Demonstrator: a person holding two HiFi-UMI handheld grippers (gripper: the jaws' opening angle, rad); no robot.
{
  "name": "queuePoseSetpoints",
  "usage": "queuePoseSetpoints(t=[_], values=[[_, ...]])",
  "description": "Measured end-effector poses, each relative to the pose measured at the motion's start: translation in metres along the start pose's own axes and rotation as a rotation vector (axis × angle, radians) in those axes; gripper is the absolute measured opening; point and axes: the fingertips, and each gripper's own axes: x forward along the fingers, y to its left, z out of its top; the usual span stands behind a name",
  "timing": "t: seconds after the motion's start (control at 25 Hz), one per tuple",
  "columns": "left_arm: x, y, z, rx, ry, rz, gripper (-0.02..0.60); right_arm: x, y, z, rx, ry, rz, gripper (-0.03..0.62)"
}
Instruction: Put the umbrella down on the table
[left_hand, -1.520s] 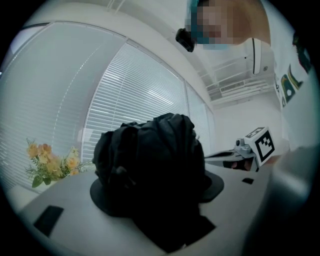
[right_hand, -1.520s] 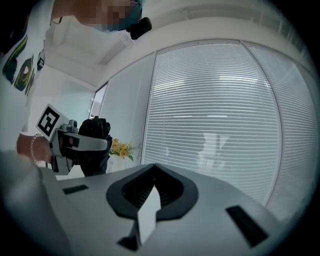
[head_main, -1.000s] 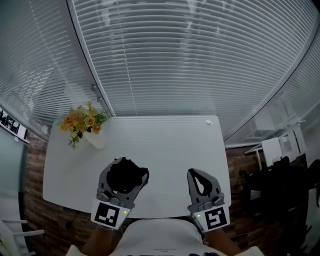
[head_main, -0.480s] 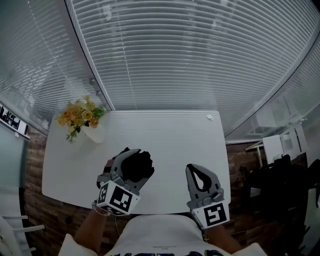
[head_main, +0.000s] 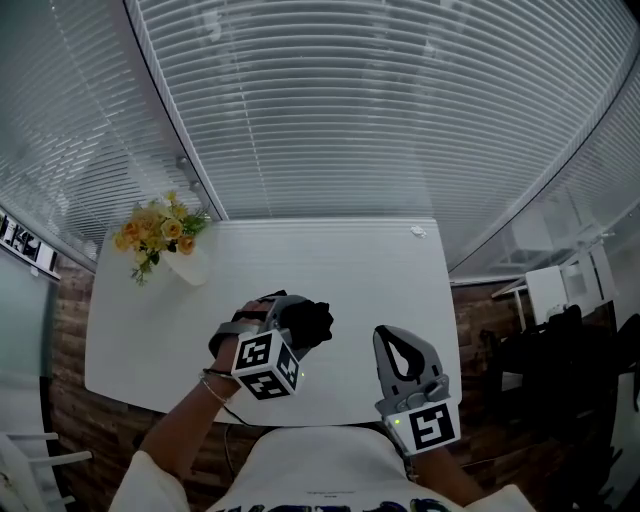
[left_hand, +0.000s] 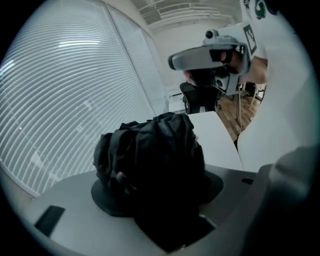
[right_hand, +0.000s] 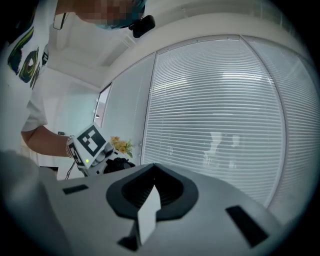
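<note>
A folded black umbrella is bunched between the jaws of my left gripper, over the near middle of the white table. In the left gripper view the crumpled umbrella fills the space between the grey jaws, which are closing on it. The gripper points steeply down at the tabletop, rolled so its marker cube faces up. My right gripper hovers to the right near the table's front edge, shut with nothing in it; its pads meet.
A white vase of yellow and orange flowers stands at the table's far left corner. A small white item lies at the far right corner. Window blinds rise behind the table. Dark office chairs stand to the right.
My left gripper has rolled over, tipped downward and sunk toward the table, shifting right with the umbrella. The right gripper has stayed put.
</note>
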Motion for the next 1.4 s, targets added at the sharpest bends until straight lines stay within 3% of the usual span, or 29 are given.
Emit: queuePoseSetpoints(t=[0.56, 0.88, 1.08, 1.4], values=[[0.1, -0.057, -0.029, 0.187, 0.221, -0.282, 0.29, -0.008, -0.004, -0.008, 0.006, 0.017, -0.03, 0.011], [0.136, -0.08, -0.062, 0.273, 0.404, -0.358, 0.291, -0.01, -0.004, -0.015, 0.016, 0.034, -0.033, 0.011], [0.151, -0.089, -0.075, 0.282, 0.456, -0.379, 0.293, -0.009, -0.003, -0.019, 0.026, 0.044, -0.032, 0.011], [0.169, -0.111, -0.088, 0.252, 0.459, -0.468, 0.307, -0.008, -0.003, -0.02, 0.029, 0.05, -0.036, 0.011]])
